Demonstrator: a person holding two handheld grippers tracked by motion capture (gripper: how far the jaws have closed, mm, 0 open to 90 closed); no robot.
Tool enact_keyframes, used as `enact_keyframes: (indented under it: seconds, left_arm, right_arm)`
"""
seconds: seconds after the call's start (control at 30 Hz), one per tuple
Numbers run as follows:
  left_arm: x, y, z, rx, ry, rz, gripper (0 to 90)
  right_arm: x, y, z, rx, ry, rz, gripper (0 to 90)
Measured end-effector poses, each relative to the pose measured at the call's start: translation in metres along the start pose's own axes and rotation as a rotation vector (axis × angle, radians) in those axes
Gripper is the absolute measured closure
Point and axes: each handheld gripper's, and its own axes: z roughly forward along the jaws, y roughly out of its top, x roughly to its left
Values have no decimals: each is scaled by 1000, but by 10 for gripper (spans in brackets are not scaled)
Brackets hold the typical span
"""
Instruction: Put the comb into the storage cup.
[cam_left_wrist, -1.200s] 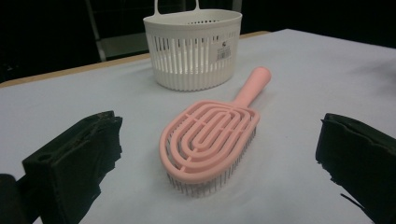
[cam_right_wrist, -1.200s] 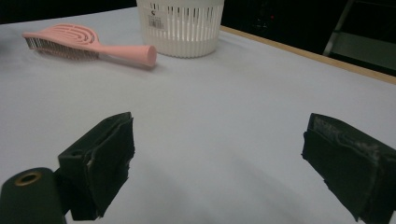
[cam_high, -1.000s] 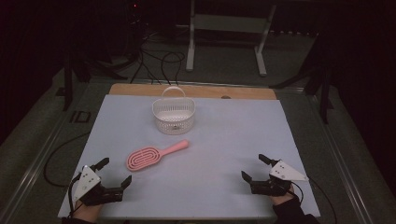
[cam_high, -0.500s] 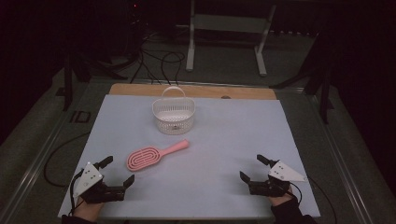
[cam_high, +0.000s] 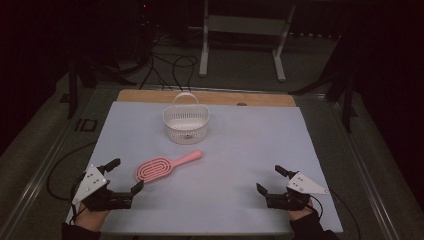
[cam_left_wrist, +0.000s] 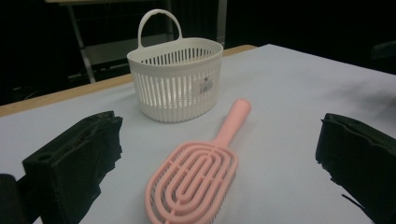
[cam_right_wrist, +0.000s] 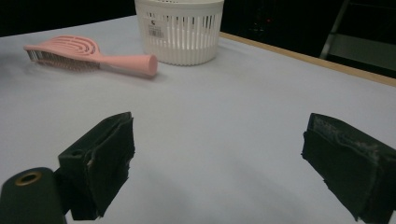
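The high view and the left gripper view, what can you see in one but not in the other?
High view alone: both tools at once, the left tool and right tool, each in a hand with jaws apart, the whole pale table cover, the wooden table edge and the floor cables.

Left gripper view alone: the sticker on the basket's wall and the grooves in the brush head, seen close.

Both: the pink hairbrush lying flat, handle toward the white basket, apart from it.
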Motion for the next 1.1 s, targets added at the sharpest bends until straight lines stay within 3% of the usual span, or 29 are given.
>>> enact_keyframes:
  seconds: [0.27,0.67,1.1]
  left_arm:
    - [3,24,7,2,-20,10,0]
    - [0,56,26,47,-67,38,0]
    - [-3,76,52,65,-117,41,0]
  right_arm:
    - [0,1,-1,-4,2,5,90]
    - [0,1,-1,-8,1,2,90]
    - [0,1,-2,-16,5,3,91]
